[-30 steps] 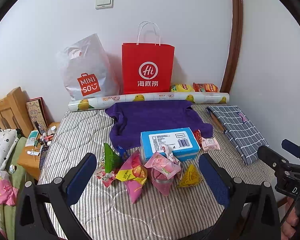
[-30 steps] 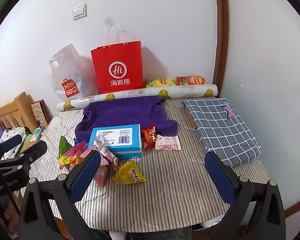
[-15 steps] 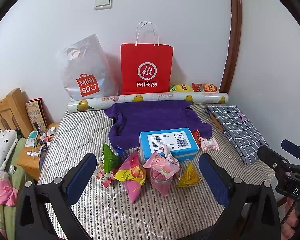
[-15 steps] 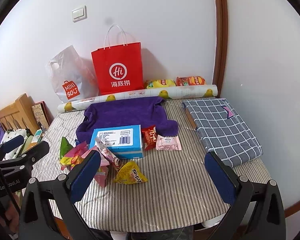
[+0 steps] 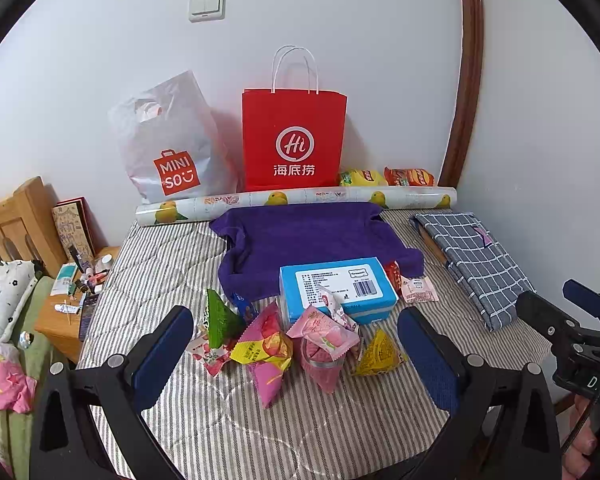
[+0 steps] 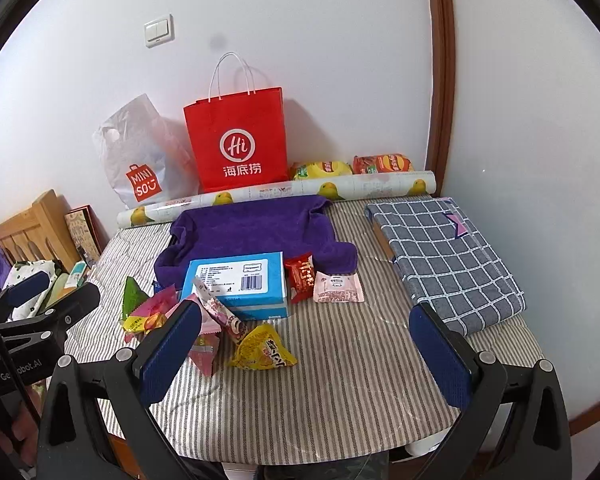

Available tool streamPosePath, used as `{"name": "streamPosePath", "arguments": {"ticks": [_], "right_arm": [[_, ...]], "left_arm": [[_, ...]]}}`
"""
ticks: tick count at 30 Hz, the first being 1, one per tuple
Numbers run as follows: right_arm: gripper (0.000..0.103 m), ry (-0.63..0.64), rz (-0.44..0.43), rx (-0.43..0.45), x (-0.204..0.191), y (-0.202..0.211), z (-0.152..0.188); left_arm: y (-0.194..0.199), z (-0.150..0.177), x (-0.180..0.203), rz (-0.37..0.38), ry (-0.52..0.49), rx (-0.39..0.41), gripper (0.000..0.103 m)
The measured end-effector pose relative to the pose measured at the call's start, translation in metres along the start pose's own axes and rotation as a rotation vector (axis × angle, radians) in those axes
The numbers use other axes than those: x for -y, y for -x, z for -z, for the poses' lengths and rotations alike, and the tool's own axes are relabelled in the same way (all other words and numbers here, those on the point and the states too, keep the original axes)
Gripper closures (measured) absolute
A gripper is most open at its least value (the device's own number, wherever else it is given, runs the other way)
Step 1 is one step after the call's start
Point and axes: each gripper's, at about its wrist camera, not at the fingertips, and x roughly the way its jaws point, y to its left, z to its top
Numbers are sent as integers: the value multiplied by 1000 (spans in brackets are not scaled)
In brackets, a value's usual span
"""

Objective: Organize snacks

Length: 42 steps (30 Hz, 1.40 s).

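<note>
You are facing a small table covered in a grey-and-white striped quilted cloth (image 5: 172,264), pushed into a corner of white walls with a brown wooden trim strip (image 6: 440,80) running up the joint. Your left gripper (image 5: 296,356) hangs over the near edge with its blue-padded fingers spread wide and nothing between them; your right gripper (image 6: 304,356) does the same, jaws wide and empty.

The loose snack packets (image 5: 284,344) lie in a heap near the front, touching a light blue rectangular box (image 5: 336,288). That box sits partly on a purple towel (image 5: 312,236). A red packet (image 6: 300,276) and a pale pink packet (image 6: 337,288) lie just right of the box, and a yellow triangular packet (image 6: 262,350) sits in front.

Against the back wall stand a red paper bag with white handles (image 5: 294,140) and a white plastic Miniso bag (image 5: 168,148), behind a rolled printed sheet (image 5: 300,200). A folded grey checked cloth (image 6: 444,256) lies at the right. A white light switch (image 5: 206,5) is on the wall, and a wooden bedhead (image 5: 16,220) stands at the left.
</note>
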Motion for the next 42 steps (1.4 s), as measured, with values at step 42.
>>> {"name": "streamPosePath", "arguments": {"ticks": [42], "right_arm": [[0,25,-23,10,-8,5,7]], "left_arm": [[3,-7,-1,6,4,0,0]]}}
